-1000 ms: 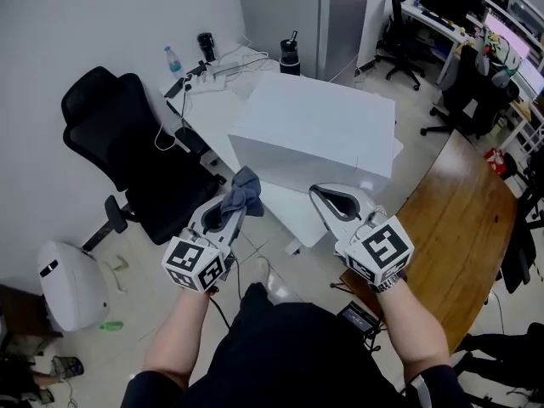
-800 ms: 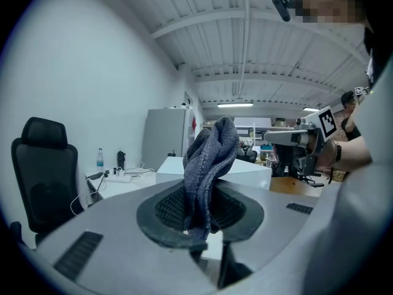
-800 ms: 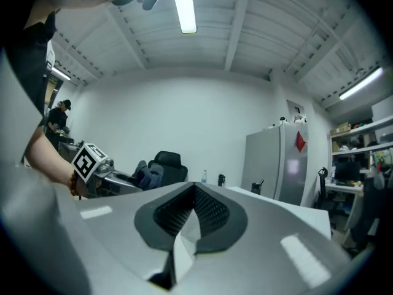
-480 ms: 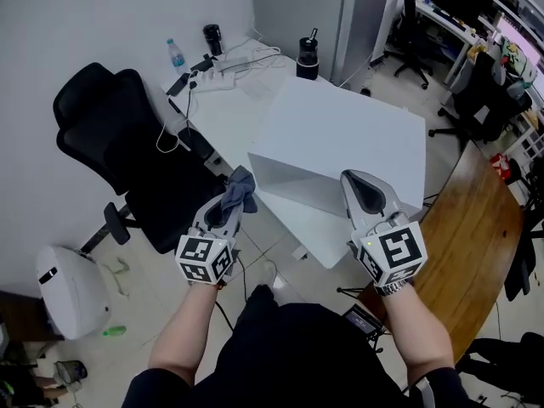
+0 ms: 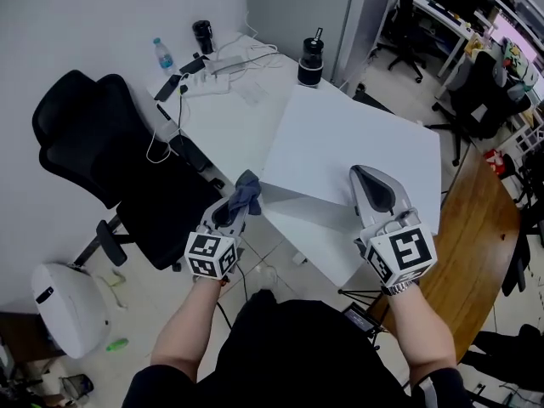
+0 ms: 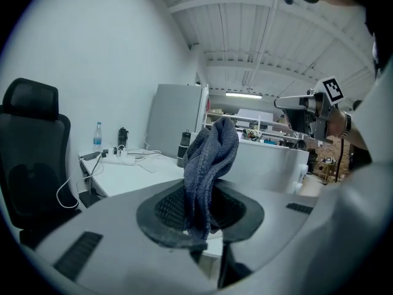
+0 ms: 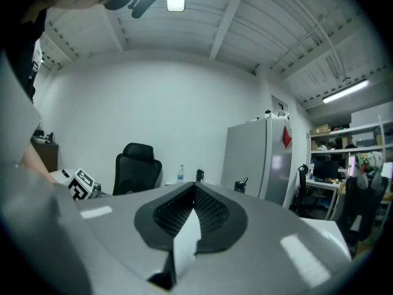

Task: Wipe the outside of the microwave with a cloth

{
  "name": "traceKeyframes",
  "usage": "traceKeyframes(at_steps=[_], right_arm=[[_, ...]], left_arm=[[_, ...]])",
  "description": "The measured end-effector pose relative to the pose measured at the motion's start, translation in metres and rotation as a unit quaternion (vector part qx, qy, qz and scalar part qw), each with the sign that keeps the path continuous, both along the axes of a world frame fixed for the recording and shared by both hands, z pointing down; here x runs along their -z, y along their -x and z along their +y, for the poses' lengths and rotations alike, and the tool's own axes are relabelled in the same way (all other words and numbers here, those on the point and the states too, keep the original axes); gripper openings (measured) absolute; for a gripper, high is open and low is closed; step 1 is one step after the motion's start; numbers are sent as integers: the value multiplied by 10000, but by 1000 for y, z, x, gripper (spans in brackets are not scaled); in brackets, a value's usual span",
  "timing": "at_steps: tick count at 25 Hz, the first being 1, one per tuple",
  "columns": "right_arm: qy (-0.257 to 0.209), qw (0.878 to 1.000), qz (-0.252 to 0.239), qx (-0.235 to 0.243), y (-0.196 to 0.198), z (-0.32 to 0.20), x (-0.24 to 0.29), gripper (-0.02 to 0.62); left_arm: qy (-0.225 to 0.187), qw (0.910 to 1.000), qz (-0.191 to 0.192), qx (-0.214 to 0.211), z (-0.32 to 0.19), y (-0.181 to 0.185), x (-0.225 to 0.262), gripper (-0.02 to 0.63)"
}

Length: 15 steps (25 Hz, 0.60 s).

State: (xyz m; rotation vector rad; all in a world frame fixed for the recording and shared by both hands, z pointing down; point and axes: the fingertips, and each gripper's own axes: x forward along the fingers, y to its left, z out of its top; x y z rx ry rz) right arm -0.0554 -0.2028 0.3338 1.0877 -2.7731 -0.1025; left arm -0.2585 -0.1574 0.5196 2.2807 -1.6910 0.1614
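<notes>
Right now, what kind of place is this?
Likely an office or lab workroom: a black office chair, a white desk with a water bottle, and more desk chairs at the back.

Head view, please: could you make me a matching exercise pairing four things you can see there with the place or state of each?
Things:
1. cloth
2. microwave
3. water bottle
4. office chair

Places or states:
A. black, on the floor beside the table
B. white, sitting on the table
C. pinched in the left gripper
D. upright at the table's far corner by the wall

Pairs: 1-C, 2-B, 3-D, 4-A
</notes>
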Motion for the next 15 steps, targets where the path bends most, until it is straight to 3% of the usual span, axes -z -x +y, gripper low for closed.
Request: traceKeyframes(at_steps=[8,15], right_arm=[[81,9996,102,-263,15,-34,-9,1],[195,9985,183,-475,23,-55,-18,2]], left_arm=[[226,9960,-77,-859,-43,-12,-24,83],[314,9913,-78,-1277,-79,-16,-33,83]])
